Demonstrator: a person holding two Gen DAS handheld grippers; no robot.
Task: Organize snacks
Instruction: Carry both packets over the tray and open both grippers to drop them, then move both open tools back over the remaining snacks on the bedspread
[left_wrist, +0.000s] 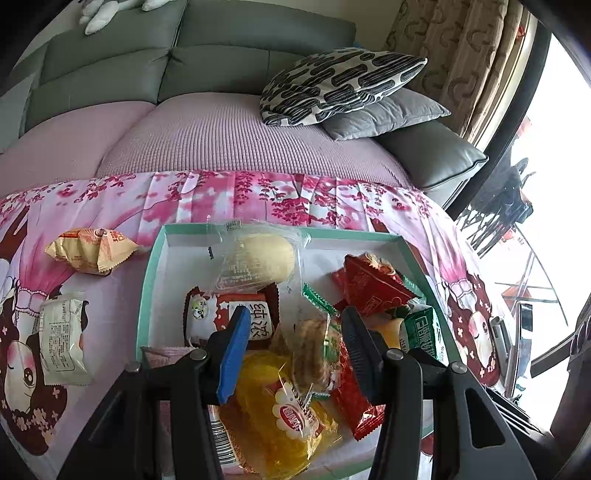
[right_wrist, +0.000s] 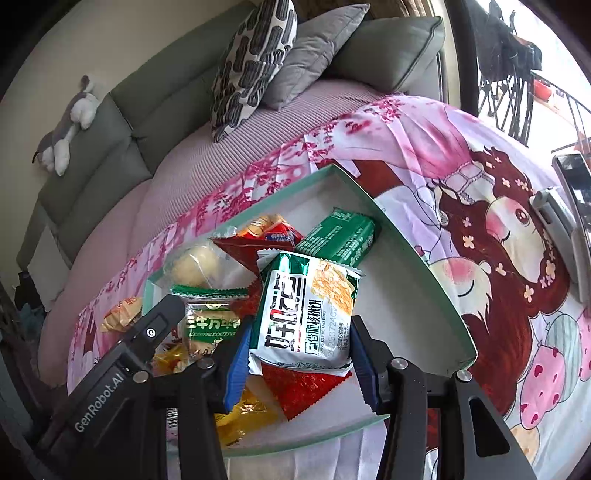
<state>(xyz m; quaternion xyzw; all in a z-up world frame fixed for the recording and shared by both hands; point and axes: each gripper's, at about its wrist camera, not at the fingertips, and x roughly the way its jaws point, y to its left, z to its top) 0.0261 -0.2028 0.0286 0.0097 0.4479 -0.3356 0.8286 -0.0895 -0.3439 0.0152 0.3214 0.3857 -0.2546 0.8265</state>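
Observation:
A shallow green-rimmed box (left_wrist: 155, 258) on the pink cloth holds several snack packets. My left gripper (left_wrist: 291, 328) is open above it, over a clear-and-green packet of biscuits (left_wrist: 314, 350) and a yellow packet (left_wrist: 280, 417). A red-and-white packet (left_wrist: 229, 314) and a clear bun packet (left_wrist: 255, 258) lie further in. My right gripper (right_wrist: 301, 350) is over the box (right_wrist: 424, 280), its fingers on either side of a white-and-green walnut crisp packet (right_wrist: 306, 310); contact is unclear. The left gripper body (right_wrist: 122, 365) shows in the right wrist view.
Two snack packets lie outside the box on the cloth: an orange one (left_wrist: 88, 249) and a white one (left_wrist: 62, 336). A grey sofa (left_wrist: 221, 77) with cushions (left_wrist: 340, 85) stands behind. A phone on a stand (right_wrist: 572, 206) sits at the right.

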